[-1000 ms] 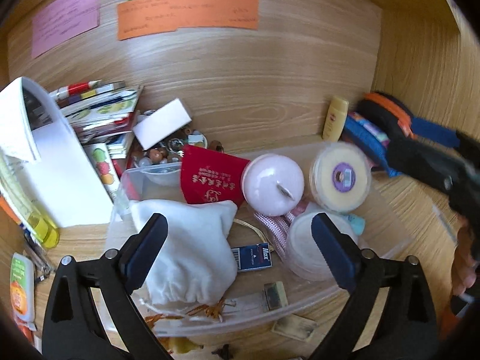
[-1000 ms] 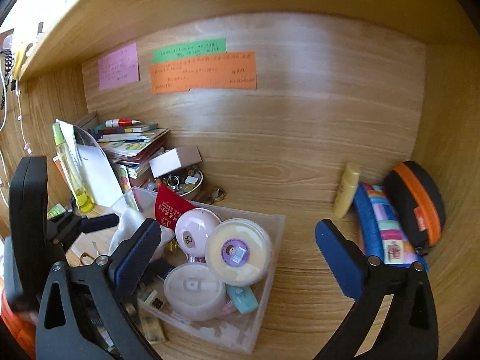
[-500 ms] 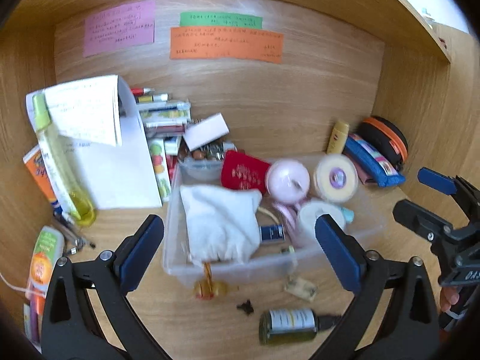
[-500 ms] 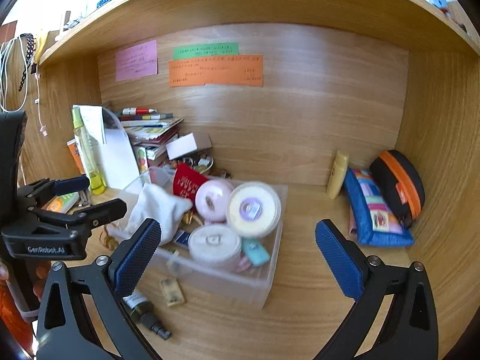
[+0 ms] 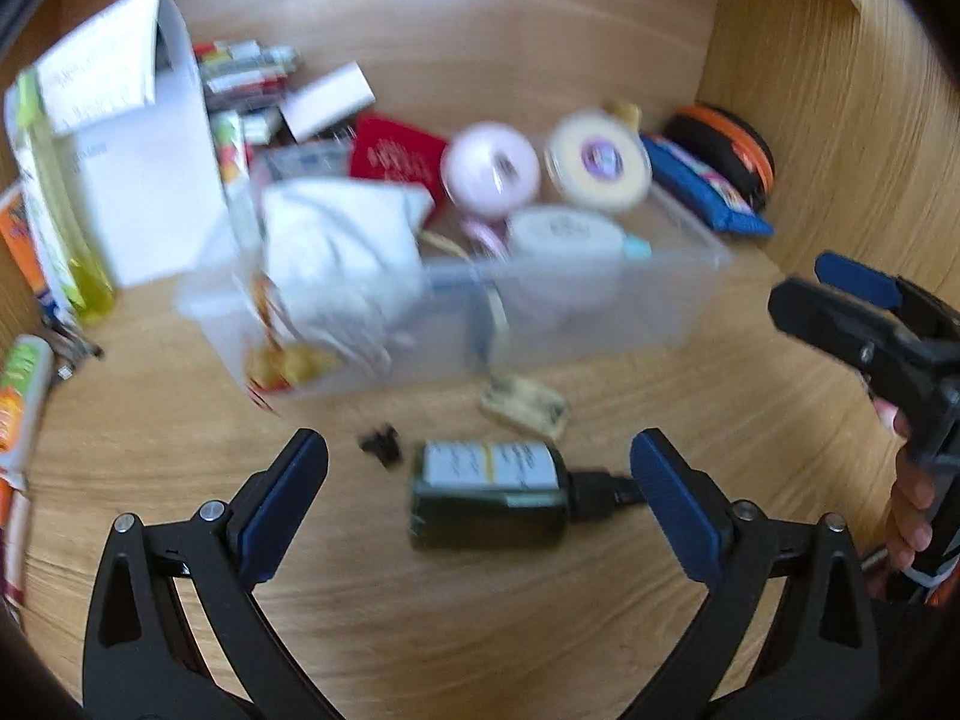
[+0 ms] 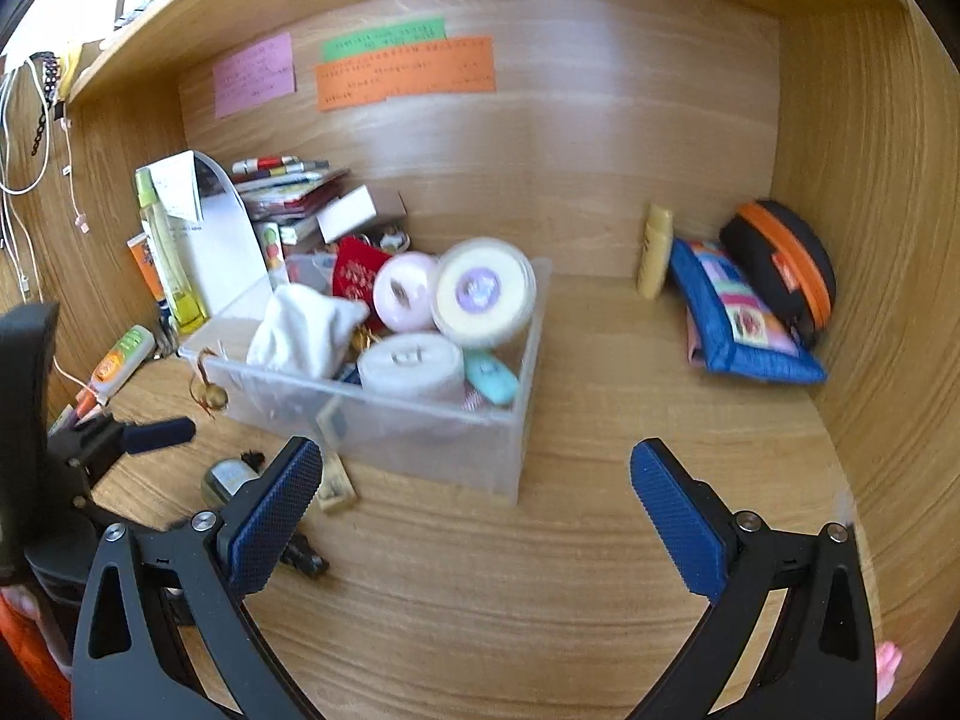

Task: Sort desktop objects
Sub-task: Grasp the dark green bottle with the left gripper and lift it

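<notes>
Lying sideways, dark green bottle (image 5: 489, 495) shows a white label.

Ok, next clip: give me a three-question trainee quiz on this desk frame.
1. True or false: the left claw is shut on the dark bottle.
2. Where does the dark bottle lie? A) inside the clear bin B) on the desk in front of the bin C) on the blue pouch
3. Fill in: the white cloth bag sits inside the ____.

Key: 1 false, its jaws stand wide open around the bottle; 2 B; 3 clear bin.
</notes>
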A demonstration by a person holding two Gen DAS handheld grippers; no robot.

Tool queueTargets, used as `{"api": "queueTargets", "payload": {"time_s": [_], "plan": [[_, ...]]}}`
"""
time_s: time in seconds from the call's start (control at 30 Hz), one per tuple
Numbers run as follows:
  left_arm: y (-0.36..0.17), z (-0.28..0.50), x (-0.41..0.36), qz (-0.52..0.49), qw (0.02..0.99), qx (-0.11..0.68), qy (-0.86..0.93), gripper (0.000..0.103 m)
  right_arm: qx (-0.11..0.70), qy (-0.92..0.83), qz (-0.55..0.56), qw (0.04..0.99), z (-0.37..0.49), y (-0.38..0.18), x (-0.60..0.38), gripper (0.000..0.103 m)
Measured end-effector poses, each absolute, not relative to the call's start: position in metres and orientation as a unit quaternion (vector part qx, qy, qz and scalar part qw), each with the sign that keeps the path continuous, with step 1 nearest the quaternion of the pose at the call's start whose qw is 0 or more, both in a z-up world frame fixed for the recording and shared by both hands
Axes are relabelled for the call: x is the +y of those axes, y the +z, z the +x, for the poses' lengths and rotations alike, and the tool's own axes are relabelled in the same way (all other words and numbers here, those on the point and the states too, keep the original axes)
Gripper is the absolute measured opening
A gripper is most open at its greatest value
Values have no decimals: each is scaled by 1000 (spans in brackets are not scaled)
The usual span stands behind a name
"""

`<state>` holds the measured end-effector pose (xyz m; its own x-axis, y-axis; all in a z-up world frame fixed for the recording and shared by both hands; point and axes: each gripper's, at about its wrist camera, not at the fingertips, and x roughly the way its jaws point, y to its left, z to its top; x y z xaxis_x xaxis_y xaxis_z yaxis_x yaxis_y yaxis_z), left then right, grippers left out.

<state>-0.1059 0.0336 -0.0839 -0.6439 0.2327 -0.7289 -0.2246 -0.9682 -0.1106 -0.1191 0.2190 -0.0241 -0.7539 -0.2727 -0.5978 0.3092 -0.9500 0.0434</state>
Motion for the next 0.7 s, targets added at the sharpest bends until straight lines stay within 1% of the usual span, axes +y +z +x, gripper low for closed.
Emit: {"api": "queueTargets", "payload": {"time_s": [0.3, 0.57, 0.7], "plan": [[-102, -109, 48, -436, 137, 2, 890, 102, 2, -925, 340, 168, -122, -41, 229, 103], [-110, -108, 69, -444, 131, 65, 884, 102, 1, -923, 343, 174, -125, -44, 228, 103], [-108, -107, 71, -430, 130, 75, 890, 102, 3, -921, 348, 174, -125, -47, 227, 103]]}}
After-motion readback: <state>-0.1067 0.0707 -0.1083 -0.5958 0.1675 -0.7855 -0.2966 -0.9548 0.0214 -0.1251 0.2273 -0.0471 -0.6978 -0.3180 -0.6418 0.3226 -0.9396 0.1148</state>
